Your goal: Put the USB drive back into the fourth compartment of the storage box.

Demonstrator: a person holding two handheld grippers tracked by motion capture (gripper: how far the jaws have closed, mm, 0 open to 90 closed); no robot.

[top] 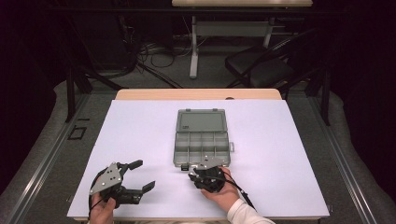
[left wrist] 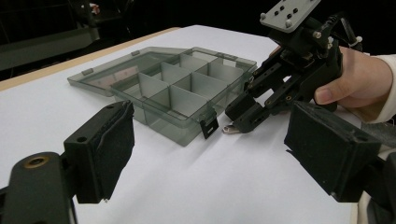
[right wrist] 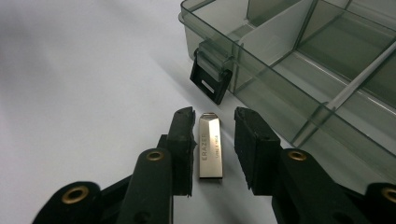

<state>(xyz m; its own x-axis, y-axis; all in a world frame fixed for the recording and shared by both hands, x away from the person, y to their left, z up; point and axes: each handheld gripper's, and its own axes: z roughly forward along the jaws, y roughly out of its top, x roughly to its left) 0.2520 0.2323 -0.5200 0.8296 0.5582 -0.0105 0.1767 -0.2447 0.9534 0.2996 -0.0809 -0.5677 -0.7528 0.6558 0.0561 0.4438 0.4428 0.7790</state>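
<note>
The left hand-held gripper (top: 141, 175) hovered over the white desk (top: 140, 135), jaws wide apart and empty. The right hand-held gripper (right wrist: 214, 140), jaws apart, straddled a silver USB stick (right wrist: 210, 146) lying beside the open compartment box (top: 201, 138)'s black latch (right wrist: 211, 81); its lettering was barely legible.

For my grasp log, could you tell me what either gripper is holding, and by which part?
Nothing is held. The right gripper is open, jaws either side of the USB stick lying on the table; the left gripper is open and empty.
</note>
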